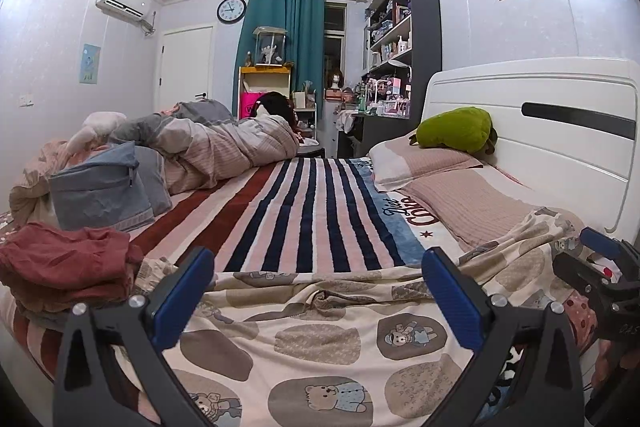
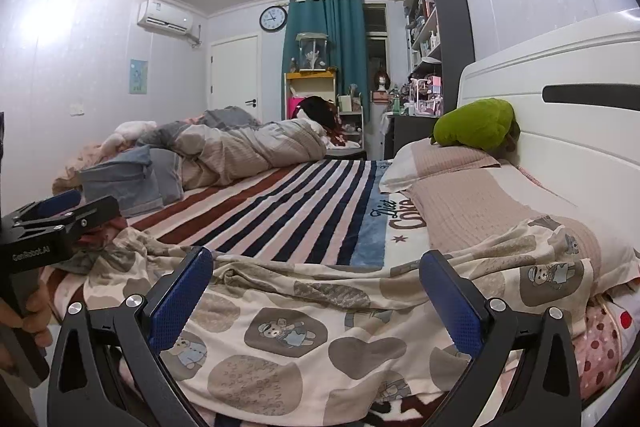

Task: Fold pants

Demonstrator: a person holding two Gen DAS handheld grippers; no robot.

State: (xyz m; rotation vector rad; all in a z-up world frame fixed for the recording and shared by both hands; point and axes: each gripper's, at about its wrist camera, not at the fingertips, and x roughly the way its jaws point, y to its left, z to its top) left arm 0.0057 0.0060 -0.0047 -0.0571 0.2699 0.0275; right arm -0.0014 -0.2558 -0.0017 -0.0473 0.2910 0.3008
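You are holding the left gripper [image 1: 318, 281] spread wide over the pants [image 1: 320, 339], pinching nothing; the right gripper [image 2: 316, 283] is gaping the same way, empty. The pants, cream with bear patches, are lying rumpled across the near edge of the striped blanket [image 1: 304, 207], their right end climbing onto the pillow [image 2: 472, 203].

If you are pinching only the top layer of those bunched ridges, the fold is likely going crooked. The end draped on the pillow may be dragging as you lift.

The left camera is showing a red garment [image 1: 68, 259] heaped just left of the pants, a snag risk; the right camera is showing how far the cloth is riding up the pillow.
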